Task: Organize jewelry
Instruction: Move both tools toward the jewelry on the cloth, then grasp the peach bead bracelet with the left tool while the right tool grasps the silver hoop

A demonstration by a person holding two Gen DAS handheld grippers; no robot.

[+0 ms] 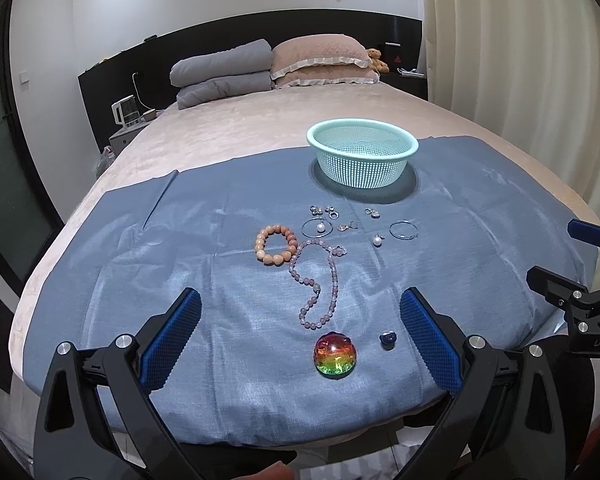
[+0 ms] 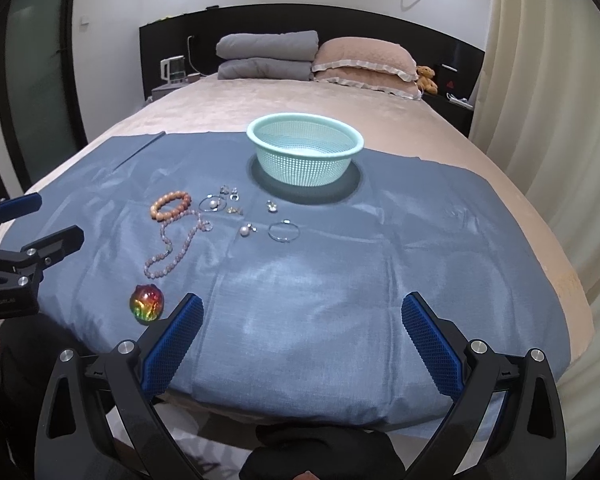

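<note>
Jewelry lies on a blue cloth [image 1: 180,264] on the bed: an orange bead bracelet [image 1: 275,245], a pink bead necklace [image 1: 318,284], a rainbow gem [image 1: 335,355], a small dark ring [image 1: 388,338], pearl pieces [image 1: 377,241], silver hoops [image 1: 404,230] and small earrings [image 1: 324,211]. A mint mesh basket [image 1: 362,152] stands behind them. My left gripper [image 1: 300,328] is open and empty, low over the gem and necklace. My right gripper [image 2: 300,332] is open and empty over bare cloth near the front edge. The bracelet [image 2: 171,205], necklace [image 2: 172,246], gem [image 2: 147,304] and basket [image 2: 305,148] also show in the right wrist view.
Folded grey blankets [image 1: 224,72] and pink pillows [image 1: 324,60] lie at the head of the bed with a teddy bear [image 1: 377,59]. A kettle [image 1: 126,112] stands on the nightstand at left. Curtains [image 1: 520,80] hang on the right.
</note>
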